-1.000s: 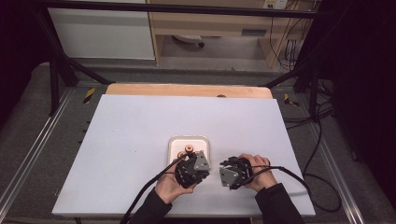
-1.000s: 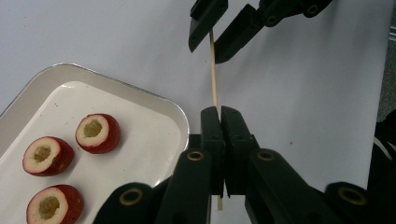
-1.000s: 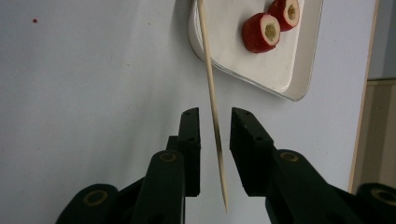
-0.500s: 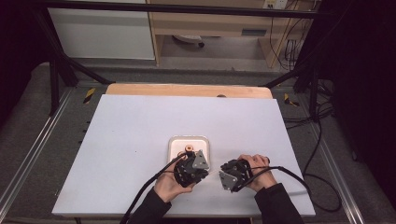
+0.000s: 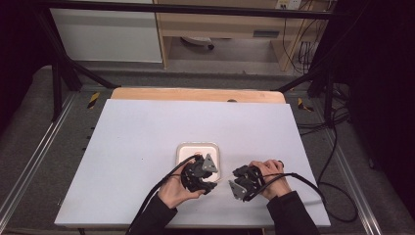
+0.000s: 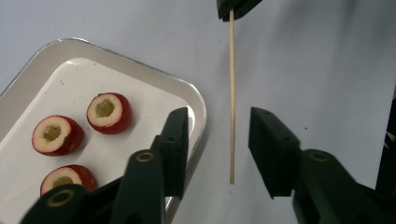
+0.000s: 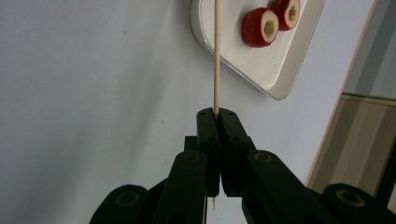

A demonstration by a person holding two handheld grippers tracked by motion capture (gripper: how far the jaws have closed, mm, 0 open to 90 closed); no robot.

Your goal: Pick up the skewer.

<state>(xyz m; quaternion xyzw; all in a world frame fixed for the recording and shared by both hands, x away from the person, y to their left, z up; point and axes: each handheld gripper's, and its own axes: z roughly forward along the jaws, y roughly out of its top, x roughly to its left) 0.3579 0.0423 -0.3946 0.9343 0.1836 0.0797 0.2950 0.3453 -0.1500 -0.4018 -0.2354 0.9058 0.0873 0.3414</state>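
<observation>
A thin wooden skewer (image 6: 231,102) hangs over the white table. My right gripper (image 7: 216,114) is shut on one end of the skewer (image 7: 216,56). My left gripper (image 6: 218,135) has just been opening. Its jaws now stand apart on either side of the skewer's free end without touching it. A white tray (image 6: 198,100) holds three red cored fruit pieces (image 6: 109,112); two of the pieces (image 7: 257,25) appear in the right gripper view. In the high view my left gripper (image 5: 198,174) and right gripper (image 5: 242,182) face each other just in front of the tray (image 5: 198,147).
The white table top (image 5: 147,147) stretches wide to the left, right and far side of the tray. A wooden strip (image 5: 195,94) runs along its far edge. Black cables (image 5: 313,186) trail from both grippers toward the near edge.
Both hands have stayed in front of the tray. The left gripper has shifted slightly toward the tray; the right has not moved.
</observation>
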